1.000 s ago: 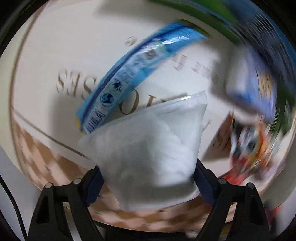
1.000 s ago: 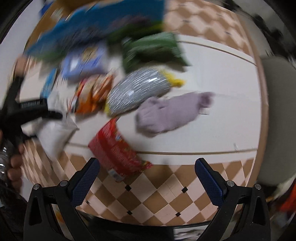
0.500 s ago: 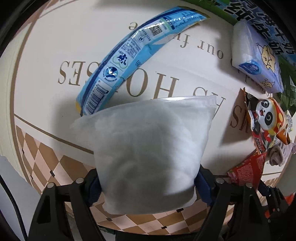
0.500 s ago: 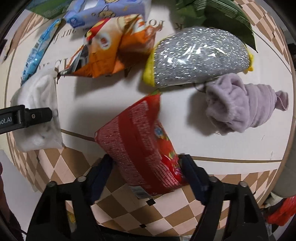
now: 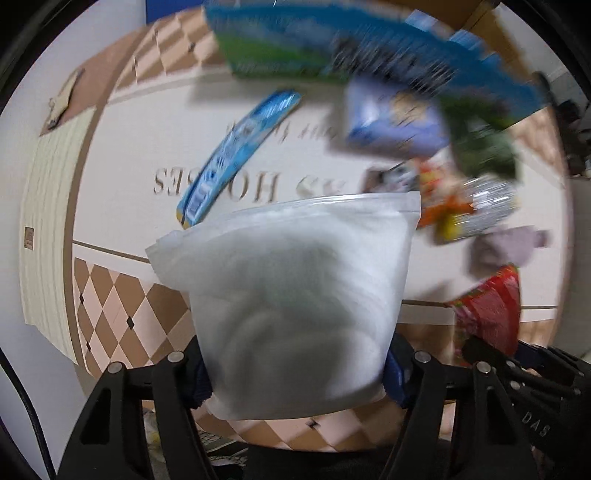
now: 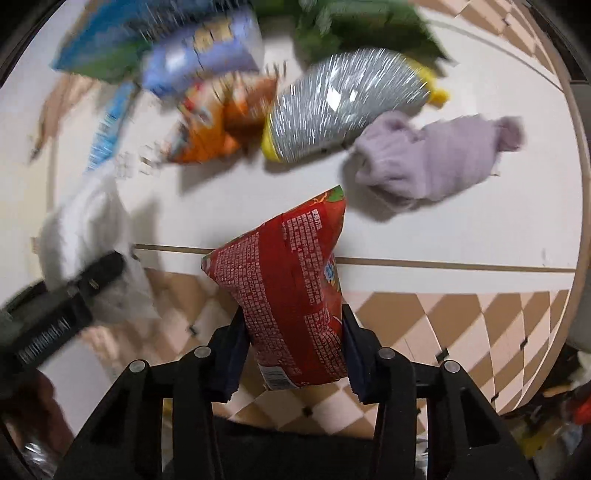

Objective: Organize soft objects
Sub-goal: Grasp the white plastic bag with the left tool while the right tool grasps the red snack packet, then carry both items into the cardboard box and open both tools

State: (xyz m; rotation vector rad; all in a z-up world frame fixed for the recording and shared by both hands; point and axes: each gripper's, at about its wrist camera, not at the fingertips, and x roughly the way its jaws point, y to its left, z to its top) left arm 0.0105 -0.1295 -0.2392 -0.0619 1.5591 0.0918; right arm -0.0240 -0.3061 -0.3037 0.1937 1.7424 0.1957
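Observation:
My left gripper (image 5: 297, 369) points down with its jaws closing, and the pads press both sides of a white clear-topped bag of soft filling (image 5: 295, 295) held above the mat. My right gripper (image 6: 293, 350) is closing too, its pads squeezing the lower part of a red snack bag (image 6: 291, 280) that stands up between them. The right wrist view also catches the white bag (image 6: 88, 229) at the left, and the left wrist view the red snack bag (image 5: 491, 306) at the right.
On the round cream mat (image 5: 129, 147) lie a purple fluffy knit (image 6: 436, 158), a silver packet with yellow ends (image 6: 343, 107), an orange snack bag (image 6: 218, 122), a lilac tissue pack (image 6: 207, 48), a green bag (image 6: 351, 29) and a long blue packet (image 5: 236, 155). A checked border rings the mat.
The left gripper has risen with the white bag, so more of the mat shows. The right gripper came down around the red snack bag and closed on it.

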